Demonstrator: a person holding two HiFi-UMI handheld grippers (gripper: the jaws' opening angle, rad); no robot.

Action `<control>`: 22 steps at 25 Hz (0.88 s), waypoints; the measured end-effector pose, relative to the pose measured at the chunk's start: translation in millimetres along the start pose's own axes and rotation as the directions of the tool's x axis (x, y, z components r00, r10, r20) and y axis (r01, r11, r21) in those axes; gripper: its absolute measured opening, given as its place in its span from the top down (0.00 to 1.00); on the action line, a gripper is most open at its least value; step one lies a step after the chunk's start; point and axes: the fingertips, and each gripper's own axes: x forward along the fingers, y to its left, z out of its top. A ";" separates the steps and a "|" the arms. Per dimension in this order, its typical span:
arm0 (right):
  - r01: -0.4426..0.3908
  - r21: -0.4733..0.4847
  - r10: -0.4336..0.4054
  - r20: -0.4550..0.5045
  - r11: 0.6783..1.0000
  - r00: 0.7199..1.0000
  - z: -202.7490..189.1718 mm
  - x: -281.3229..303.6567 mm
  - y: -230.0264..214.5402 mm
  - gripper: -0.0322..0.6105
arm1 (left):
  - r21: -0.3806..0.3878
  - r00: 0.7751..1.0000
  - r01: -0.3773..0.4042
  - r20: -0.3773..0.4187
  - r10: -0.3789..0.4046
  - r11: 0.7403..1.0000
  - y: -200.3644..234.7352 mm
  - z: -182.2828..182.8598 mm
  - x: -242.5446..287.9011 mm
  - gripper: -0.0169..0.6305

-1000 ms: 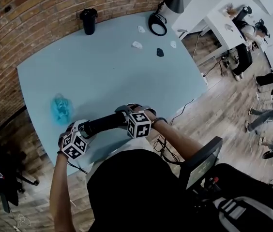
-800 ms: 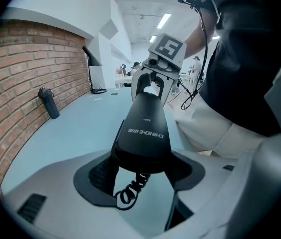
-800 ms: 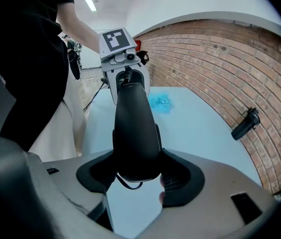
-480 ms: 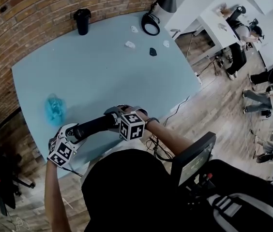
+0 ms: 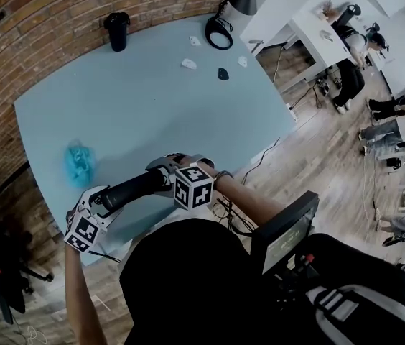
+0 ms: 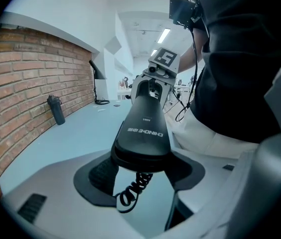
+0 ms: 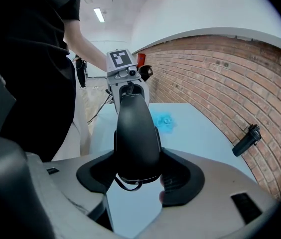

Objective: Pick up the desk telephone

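Over the near edge of the pale blue desk (image 5: 152,106), a black telephone handset (image 5: 134,189) is held clear of the surface, lying roughly level between the two grippers. The left gripper (image 5: 100,201) has one end: its fingers (image 6: 98,176) stand fairly wide and press on the sides of the earpiece, with the coiled cord (image 6: 133,190) dangling below. The right gripper (image 5: 165,178) has the other end, and its fingers (image 7: 180,180) are likewise spread and clamped on the rounded end of the handset.

Where the cord runs is lost behind the handset and the gripper bodies. The person's dark clothing covers the desk's near edge in the head view. Farther out on the desk lie a crumpled blue thing (image 5: 79,162), too blurred to name, and a black bottle (image 5: 117,29) by the brick wall (image 5: 37,27).
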 end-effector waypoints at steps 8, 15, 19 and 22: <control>-0.012 -0.003 0.012 0.106 1.000 0.994 14.2 -14.6 1.4 0.53 | -0.003 0.996 0.009 0.084 -0.009 1.000 -2.4 18.6 -11.0 0.51; -0.006 -0.012 0.008 0.154 1.000 0.988 26.3 -20.0 -0.1 0.53 | -0.015 0.993 0.010 0.119 -0.008 1.000 -0.6 22.1 -18.8 0.51; -0.009 -0.005 0.010 0.184 1.000 0.983 33.6 -23.8 -4.1 0.53 | -0.020 0.989 0.016 0.150 -0.013 1.000 3.7 28.9 -26.5 0.51; -0.017 0.000 0.016 0.203 1.000 0.979 39.1 -25.5 -6.2 0.53 | -0.023 0.986 0.022 0.168 -0.018 0.999 5.7 31.5 -31.0 0.52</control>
